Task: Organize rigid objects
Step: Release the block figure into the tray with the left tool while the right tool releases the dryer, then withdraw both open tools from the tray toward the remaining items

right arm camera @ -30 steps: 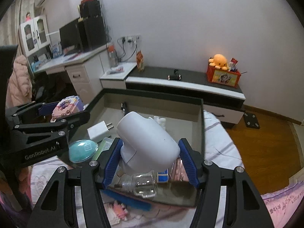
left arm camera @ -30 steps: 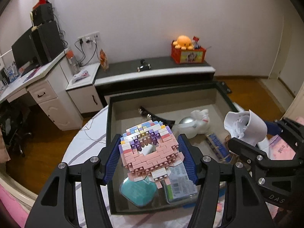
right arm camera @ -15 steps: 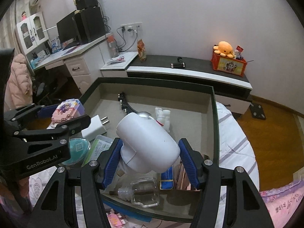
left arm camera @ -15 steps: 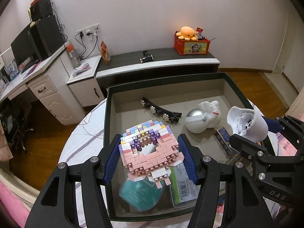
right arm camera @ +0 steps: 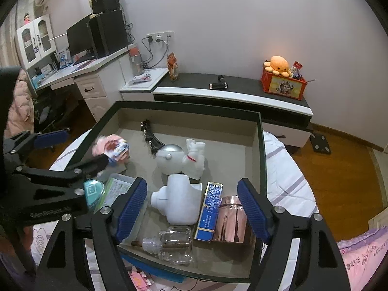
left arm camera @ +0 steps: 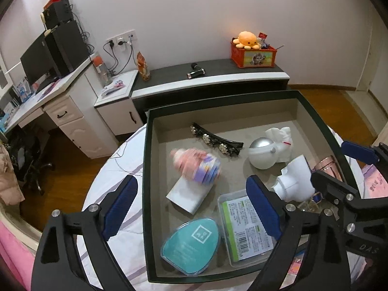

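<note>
A dark-rimmed tray (left arm camera: 146,169) (right arm camera: 258,145) holds the objects. My left gripper (left arm camera: 191,208) is open and empty above the tray's near left. A pink and purple brick model (left arm camera: 195,163) (right arm camera: 114,149) is motion-blurred over a white charger (left arm camera: 188,195) inside the tray. My right gripper (right arm camera: 191,208) is open and empty above the tray's near right. A white rounded device (right arm camera: 178,201) (left arm camera: 293,181) lies in the tray just below it.
In the tray: black hair clip (left arm camera: 215,139), white figurine with silver dome (left arm camera: 269,151) (right arm camera: 180,158), teal oval case (left arm camera: 191,246), clear labelled box (left arm camera: 245,225), blue box (right arm camera: 209,211), copper cup (right arm camera: 230,220), glass bottle (right arm camera: 169,245). The tray sits on a striped cloth (right arm camera: 286,177).
Both grippers opened. The brick model left my left gripper and dropped into the tray; the white device left my right gripper and now lies in the tray.
</note>
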Motion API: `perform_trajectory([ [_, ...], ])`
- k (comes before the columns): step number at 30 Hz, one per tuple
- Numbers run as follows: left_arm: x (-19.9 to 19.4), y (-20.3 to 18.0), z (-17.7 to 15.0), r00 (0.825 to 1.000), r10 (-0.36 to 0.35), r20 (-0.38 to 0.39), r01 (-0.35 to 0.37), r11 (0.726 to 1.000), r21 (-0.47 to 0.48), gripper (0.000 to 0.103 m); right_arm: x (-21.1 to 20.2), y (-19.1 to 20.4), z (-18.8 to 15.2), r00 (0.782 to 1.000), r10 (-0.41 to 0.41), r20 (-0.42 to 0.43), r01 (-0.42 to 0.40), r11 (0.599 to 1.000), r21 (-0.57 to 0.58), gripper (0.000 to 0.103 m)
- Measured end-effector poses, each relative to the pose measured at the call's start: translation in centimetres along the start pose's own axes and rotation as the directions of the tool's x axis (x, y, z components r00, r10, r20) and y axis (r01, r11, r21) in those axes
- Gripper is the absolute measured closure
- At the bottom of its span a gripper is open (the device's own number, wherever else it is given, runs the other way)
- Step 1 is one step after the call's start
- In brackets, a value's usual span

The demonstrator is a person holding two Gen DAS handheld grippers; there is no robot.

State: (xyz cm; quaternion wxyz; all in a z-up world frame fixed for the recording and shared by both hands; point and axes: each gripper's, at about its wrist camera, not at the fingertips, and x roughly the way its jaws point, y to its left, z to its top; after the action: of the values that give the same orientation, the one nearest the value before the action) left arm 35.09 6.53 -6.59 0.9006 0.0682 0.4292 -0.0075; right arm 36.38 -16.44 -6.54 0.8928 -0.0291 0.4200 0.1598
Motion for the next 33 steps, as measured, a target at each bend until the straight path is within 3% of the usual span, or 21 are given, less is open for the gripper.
perform_trajectory([
  [17,-2.4,-0.3,-0.9,1.000,0.009,0.019,-0.009,1.000,0.003,0.010,-2.9,-0.7,-0.6,1.000,-0.013,0.028,0.012,0.999,0.037,0.024],
  [28,-9.9,0.3,-3.4,0.989,0.050,0.136,-0.046,0.999,-0.027,0.010,-10.5,0.1,-2.6,0.988,-0.043,0.148,0.034,0.998,0.060,0.024],
  [33,-14.4,0.4,-5.2,0.973,0.088,0.213,-0.078,0.996,-0.051,0.008,-14.8,0.9,-4.5,0.976,-0.062,0.208,0.051,0.997,0.059,0.024],
])
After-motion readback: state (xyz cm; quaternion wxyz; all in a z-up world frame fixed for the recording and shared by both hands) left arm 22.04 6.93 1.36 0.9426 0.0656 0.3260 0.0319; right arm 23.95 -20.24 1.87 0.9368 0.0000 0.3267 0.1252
